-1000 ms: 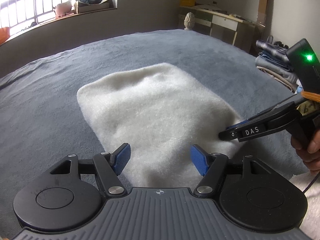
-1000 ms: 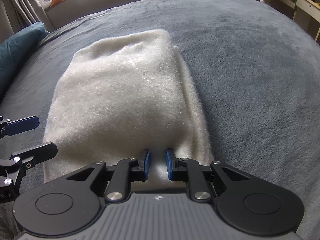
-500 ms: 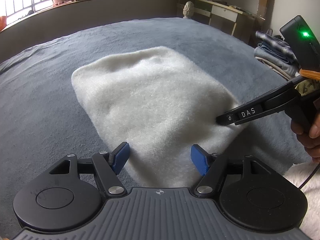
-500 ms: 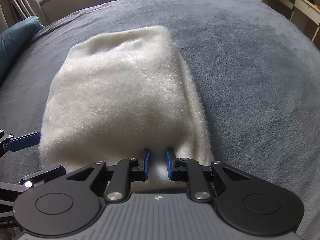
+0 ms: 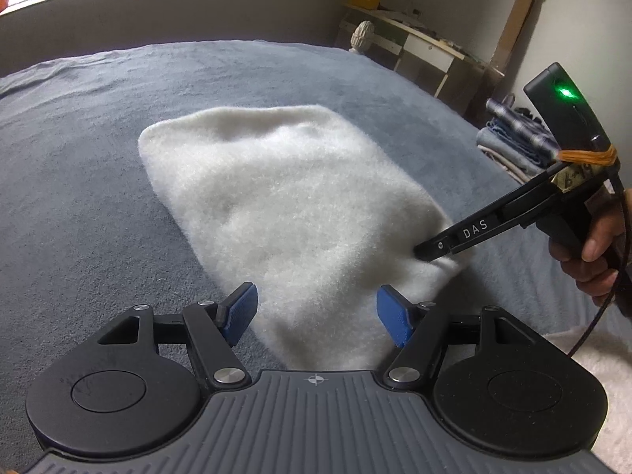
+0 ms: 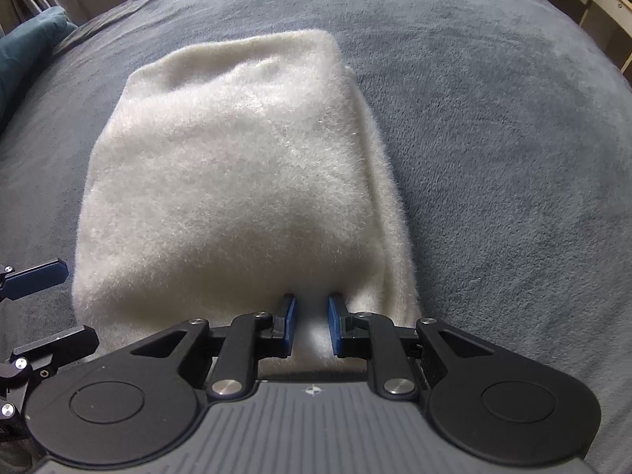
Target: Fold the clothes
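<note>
A white fluffy garment [image 5: 292,197] lies folded into a long rectangle on the grey blanket [image 5: 79,166]. My right gripper [image 6: 312,316] is shut on the middle of its near edge, with white pile bunched between the blue pads. In the left wrist view it comes in from the right, its tip [image 5: 426,251] sunk into the garment's near right corner, a hand on its handle. My left gripper [image 5: 318,312] stands open just above the garment's near left corner, one pad over the blanket and one over the garment. The right wrist view shows its fingers [image 6: 35,276] at the left edge.
A stack of folded clothes [image 5: 509,146] sits at the blanket's right side, with a desk [image 5: 426,55] behind it. A teal pillow [image 6: 27,47] lies at the far left. More white fabric [image 5: 608,371] lies at the lower right. Bare grey blanket [image 6: 493,138] stretches right of the garment.
My left gripper has shifted along the garment's near edge and rolled a little, still open. The right gripper keeps its hold; its handle now stands steeper in the left wrist view.
</note>
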Demonstrator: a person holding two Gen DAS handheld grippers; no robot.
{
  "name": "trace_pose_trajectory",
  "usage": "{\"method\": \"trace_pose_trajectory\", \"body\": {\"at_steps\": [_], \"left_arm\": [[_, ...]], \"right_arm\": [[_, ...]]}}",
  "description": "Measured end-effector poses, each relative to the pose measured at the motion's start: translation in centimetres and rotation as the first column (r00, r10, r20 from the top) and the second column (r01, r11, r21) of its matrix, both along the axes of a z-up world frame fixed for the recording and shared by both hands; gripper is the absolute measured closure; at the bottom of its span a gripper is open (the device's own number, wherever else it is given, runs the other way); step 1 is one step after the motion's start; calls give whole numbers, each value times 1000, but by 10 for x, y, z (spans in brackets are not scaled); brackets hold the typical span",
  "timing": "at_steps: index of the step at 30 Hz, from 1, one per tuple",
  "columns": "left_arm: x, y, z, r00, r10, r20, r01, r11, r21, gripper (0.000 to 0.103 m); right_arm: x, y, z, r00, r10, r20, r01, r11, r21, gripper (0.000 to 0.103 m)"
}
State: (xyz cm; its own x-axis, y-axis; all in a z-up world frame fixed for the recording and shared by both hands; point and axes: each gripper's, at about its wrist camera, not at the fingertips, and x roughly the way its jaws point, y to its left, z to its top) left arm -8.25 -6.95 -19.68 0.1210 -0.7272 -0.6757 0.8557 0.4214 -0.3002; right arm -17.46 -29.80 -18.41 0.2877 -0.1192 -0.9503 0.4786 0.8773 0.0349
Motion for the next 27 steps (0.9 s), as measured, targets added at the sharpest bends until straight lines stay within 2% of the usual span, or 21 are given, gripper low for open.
{"method": "trace_pose_trajectory", "body": {"at_steps": [3, 6, 8, 9, 12, 14, 18, 27], "left_arm": [[6, 5, 2, 1000, -8, 9, 9, 998, -61, 36], [6, 10, 13, 996, -27, 80, 41, 983, -178, 36], [8, 7, 16, 993, -54, 107, 79, 967, -242, 35], [9, 4, 15, 991, -68, 113, 95, 961, -259, 35], [14, -15, 0, 990, -106, 93, 122, 975, -185, 36], [15, -23, -9, 988, -132, 81, 142, 980, -136, 38], [19, -22, -14, 988, -143, 61, 151, 976, -155, 37], [34, -11, -16, 979, -204, 4, 200, 958, -206, 37]], "right_arm": [[14, 9, 28, 1000, 22, -10, -23, 998, -57, 85], [28, 18, 55, 997, 39, 60, -34, 996, -81, 84], [41, 21, 54, 996, 33, 79, -28, 998, -63, 84], [46, 21, 45, 998, 20, 61, -17, 999, -49, 84], [54, 19, 14, 999, -34, 19, 34, 999, -11, 84], [52, 15, 11, 998, -58, 25, 58, 998, 4, 84], [52, 10, 10, 997, -78, 15, 77, 996, 35, 84], [65, 9, 5, 997, -61, -43, 63, 997, 38, 83]]}}
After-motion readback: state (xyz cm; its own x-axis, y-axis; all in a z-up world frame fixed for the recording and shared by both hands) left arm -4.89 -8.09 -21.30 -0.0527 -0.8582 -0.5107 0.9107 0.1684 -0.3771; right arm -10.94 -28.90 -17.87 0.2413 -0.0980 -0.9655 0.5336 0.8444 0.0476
